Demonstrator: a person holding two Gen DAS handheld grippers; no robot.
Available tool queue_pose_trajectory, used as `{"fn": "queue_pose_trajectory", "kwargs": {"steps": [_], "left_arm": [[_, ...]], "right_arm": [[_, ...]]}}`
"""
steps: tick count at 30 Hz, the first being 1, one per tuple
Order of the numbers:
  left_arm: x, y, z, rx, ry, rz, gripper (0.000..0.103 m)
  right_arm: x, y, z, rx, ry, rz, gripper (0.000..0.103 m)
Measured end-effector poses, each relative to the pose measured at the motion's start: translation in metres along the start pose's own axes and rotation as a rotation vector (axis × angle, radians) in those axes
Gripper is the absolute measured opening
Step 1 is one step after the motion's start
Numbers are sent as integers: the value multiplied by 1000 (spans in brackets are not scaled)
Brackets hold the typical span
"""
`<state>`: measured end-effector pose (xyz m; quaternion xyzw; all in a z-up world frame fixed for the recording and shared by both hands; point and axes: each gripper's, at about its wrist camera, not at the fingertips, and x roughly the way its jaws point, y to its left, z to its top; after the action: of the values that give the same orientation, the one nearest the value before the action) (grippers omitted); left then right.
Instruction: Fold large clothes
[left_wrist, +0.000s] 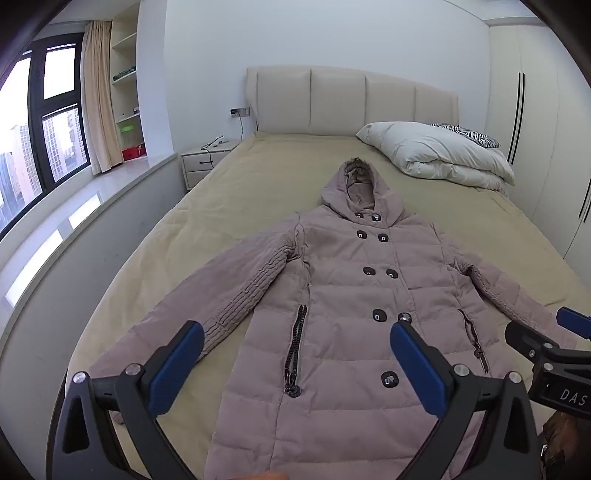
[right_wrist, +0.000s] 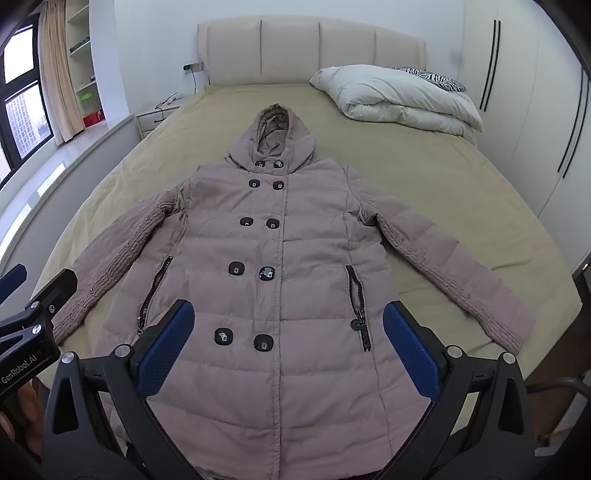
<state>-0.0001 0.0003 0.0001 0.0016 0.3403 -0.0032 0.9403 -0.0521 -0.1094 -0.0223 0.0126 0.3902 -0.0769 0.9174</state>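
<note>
A mauve hooded puffer coat (left_wrist: 351, 295) lies flat, front up, on the beige bed (left_wrist: 229, 206), hood toward the headboard and both sleeves spread out; it also shows in the right wrist view (right_wrist: 295, 258). My left gripper (left_wrist: 297, 360) is open and empty, held above the coat's lower left part near the left sleeve (left_wrist: 207, 314). My right gripper (right_wrist: 288, 350) is open and empty above the coat's lower middle, the bed (right_wrist: 424, 177) around it. The right sleeve (right_wrist: 454, 273) lies out to the right. Each gripper's body shows at the edge of the other's view.
A folded white duvet (left_wrist: 436, 155) with a zebra pillow (left_wrist: 469, 134) lies at the bed's far right by the padded headboard (left_wrist: 347, 99). A nightstand (left_wrist: 207, 162), window ledge and window are left of the bed. White wardrobes (right_wrist: 524, 110) stand to the right.
</note>
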Motion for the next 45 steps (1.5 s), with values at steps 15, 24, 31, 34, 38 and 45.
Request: {"fn": "queue_pose_trajectory", "kwargs": {"steps": [15, 24, 31, 34, 38, 45], "left_arm": [[4, -2, 2, -1, 7, 7, 103], [11, 1, -3, -4, 12, 10, 103], [13, 2, -5, -4, 12, 11, 103], [15, 3, -6, -2, 11, 13, 103], [16, 5, -9, 0, 13, 15, 103], [15, 3, -7, -3, 13, 12, 103]], "right_arm": [[1, -3, -1, 11, -2, 8, 103], [3, -1, -3, 13, 0, 11, 103], [6, 2, -4, 12, 4, 10, 103], [6, 2, -4, 10, 2, 10, 103], [7, 2, -4, 11, 3, 11, 103], [6, 1, -3, 12, 4, 12, 103]]}}
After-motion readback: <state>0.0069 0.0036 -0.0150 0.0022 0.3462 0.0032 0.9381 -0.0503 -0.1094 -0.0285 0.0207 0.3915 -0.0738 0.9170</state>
